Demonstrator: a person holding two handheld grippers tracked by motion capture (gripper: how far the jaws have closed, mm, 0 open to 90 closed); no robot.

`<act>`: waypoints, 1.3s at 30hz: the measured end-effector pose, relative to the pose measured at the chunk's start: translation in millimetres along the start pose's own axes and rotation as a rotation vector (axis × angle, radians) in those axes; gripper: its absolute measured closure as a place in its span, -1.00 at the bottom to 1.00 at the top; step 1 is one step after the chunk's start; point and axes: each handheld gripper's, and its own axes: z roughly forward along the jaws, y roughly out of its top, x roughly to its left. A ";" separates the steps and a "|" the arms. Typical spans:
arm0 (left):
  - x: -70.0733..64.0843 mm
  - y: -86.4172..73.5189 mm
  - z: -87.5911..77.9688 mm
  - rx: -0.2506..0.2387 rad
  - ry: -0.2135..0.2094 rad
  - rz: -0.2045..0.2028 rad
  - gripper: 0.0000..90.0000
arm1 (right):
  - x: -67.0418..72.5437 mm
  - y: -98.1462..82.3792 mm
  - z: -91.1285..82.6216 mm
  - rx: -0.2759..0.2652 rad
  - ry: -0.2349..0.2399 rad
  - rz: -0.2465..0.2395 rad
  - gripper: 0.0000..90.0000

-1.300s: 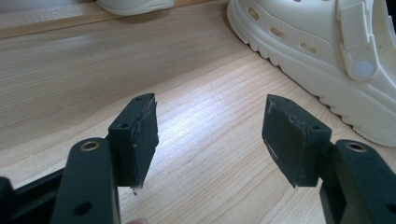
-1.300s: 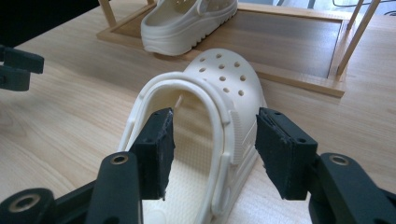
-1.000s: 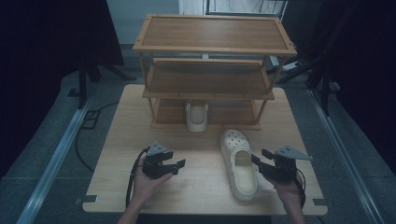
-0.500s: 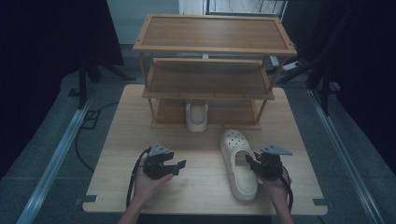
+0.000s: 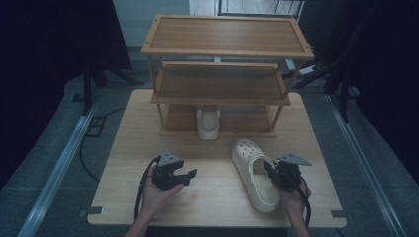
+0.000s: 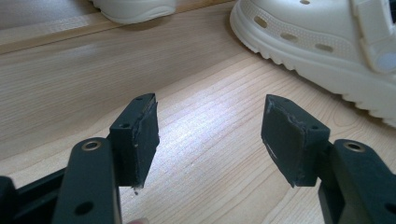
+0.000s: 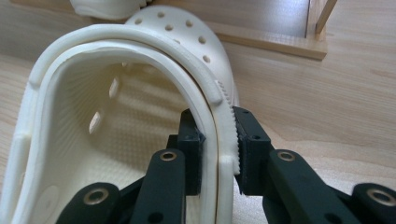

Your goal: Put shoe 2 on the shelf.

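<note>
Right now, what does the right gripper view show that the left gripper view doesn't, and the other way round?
Right gripper view: the right gripper has just been closing, and its jaws now pinch the side wall of the cream clog, one pad inside the opening and one outside; a post of the shoe rack stands behind. Left gripper view: the left gripper open with nothing between its jaws, above bare table. Both: the clog's perforated upper, the wooden tabletop, and the second clog at the top edge.
</note>
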 end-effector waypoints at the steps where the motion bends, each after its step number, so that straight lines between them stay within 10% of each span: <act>1: 0.2 0.1 -0.2 -0.001 0.000 -0.001 -0.18 | -0.6 0.6 -1.2 -0.006 0.005 0.003 0.68; 23: 7.9 1.4 -7.9 -0.016 -0.025 -0.042 -0.18 | -12.8 44.1 -3.0 -0.119 0.004 0.007 0.68; 39: 16.4 1.4 -12.4 -0.032 -0.032 -0.071 -0.18 | -12.9 86.5 42.1 -0.124 -0.062 0.006 0.67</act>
